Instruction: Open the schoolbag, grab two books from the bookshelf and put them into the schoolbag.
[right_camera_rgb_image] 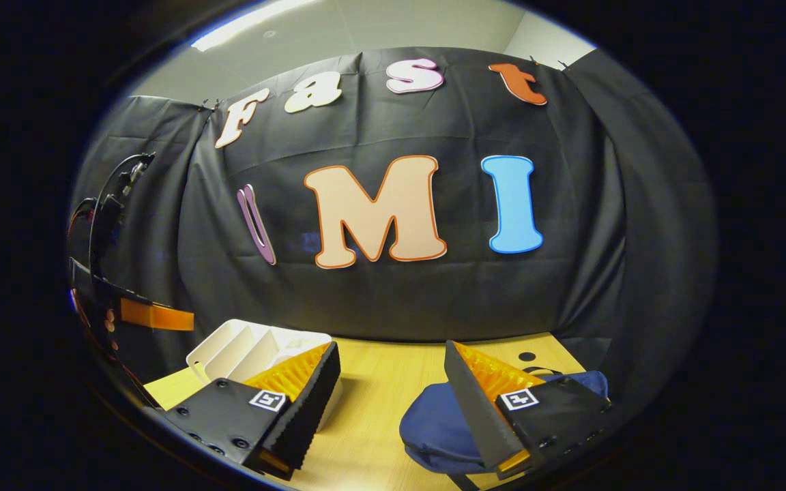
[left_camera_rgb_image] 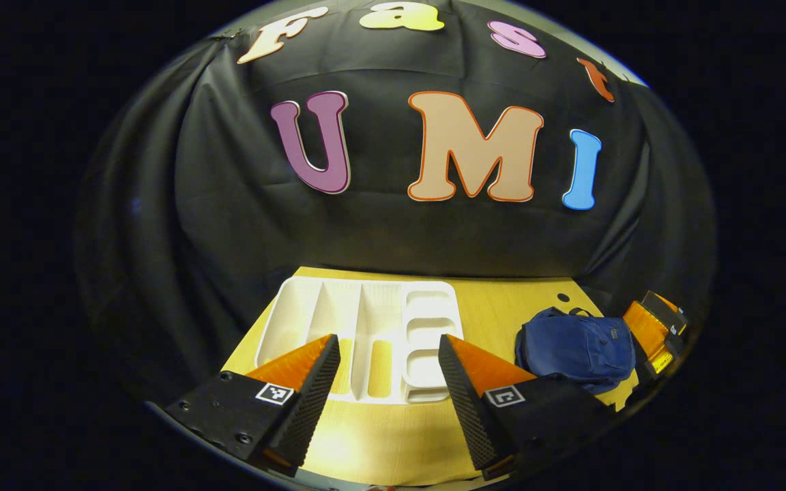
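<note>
The blue schoolbag [left_camera_rgb_image: 577, 348] lies on the wooden table [left_camera_rgb_image: 495, 300], right of a white divided rack [left_camera_rgb_image: 366, 320]; its zip looks closed. Through the rack's slots I see only yellow patches and cannot make out any books. My left gripper [left_camera_rgb_image: 387, 341] hovers open over the near end of the rack with nothing between its fingers. My right gripper [right_camera_rgb_image: 390, 346] is open too, its right finger over the schoolbag [right_camera_rgb_image: 434, 423]. From the left gripper view the right gripper [left_camera_rgb_image: 656, 327] sits just beyond the bag's right side.
The white rack [right_camera_rgb_image: 256, 348] reaches toward the table's back left corner. A dark round hole [right_camera_rgb_image: 527, 356] marks the tabletop [right_camera_rgb_image: 393, 368] behind the bag. The left gripper [right_camera_rgb_image: 154, 317] and its cables hang at the far left of the right gripper view. Black cloth closes the back and sides.
</note>
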The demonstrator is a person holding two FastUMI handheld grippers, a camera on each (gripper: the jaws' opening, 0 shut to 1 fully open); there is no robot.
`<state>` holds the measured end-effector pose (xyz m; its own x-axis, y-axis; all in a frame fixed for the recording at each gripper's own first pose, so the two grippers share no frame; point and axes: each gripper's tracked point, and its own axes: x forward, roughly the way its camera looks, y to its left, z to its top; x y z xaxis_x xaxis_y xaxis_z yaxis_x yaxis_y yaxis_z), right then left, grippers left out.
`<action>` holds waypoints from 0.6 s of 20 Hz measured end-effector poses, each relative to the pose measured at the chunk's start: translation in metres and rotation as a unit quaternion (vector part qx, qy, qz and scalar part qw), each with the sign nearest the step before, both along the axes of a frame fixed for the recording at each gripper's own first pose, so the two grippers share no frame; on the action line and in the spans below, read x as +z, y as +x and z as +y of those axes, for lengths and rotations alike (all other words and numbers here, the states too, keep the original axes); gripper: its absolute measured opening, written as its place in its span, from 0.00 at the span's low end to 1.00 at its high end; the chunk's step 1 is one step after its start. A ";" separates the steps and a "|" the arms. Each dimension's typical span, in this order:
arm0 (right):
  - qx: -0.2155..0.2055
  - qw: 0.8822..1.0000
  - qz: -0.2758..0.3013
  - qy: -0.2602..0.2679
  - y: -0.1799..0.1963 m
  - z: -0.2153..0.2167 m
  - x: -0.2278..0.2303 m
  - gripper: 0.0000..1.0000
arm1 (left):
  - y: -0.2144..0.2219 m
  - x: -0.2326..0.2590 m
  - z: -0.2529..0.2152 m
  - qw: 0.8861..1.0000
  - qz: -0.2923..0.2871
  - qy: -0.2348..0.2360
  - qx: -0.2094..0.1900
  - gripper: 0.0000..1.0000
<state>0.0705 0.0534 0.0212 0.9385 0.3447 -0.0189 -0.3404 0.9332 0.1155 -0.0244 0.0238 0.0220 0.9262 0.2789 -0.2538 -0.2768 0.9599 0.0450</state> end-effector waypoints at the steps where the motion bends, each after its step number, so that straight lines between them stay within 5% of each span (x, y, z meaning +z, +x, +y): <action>1: -0.005 1.000 0.000 0.000 -0.002 -0.001 0.001 0.97 | 0.000 -0.002 0.002 1.000 0.002 -0.003 -0.001 0.86; 12: -0.033 0.999 -0.012 -0.017 -0.044 0.012 0.004 0.98 | -0.001 -0.014 0.006 0.999 0.017 0.006 -0.045 0.86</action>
